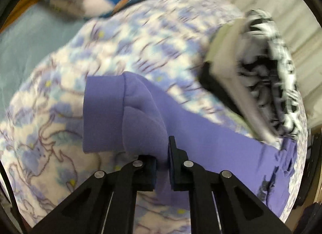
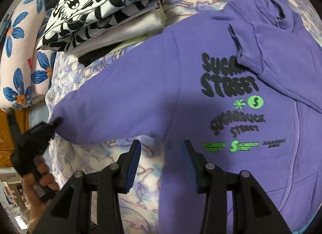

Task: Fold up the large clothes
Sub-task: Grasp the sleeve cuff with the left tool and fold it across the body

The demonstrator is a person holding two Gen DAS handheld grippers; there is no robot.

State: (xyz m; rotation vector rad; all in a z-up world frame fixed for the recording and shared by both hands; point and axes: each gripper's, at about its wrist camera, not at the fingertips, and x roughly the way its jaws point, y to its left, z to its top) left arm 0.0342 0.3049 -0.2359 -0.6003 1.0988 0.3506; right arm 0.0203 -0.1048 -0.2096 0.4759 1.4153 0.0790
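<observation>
I have the purple hoodie [image 2: 201, 93] spread on the bed [image 2: 100, 173], my left tool [image 1: 163, 163] pinching its sleeve cuff [image 1: 104, 113] at 9 o'clock, my right tool [image 2: 161, 153] open above the hem; next, I judge, that sleeve folds across the chest.

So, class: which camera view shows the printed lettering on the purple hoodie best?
The right wrist view: the purple hoodie lies spread out, its printed lettering facing the camera. The left wrist view shows only its sleeve cuff pinched in the left gripper, no lettering.
</observation>
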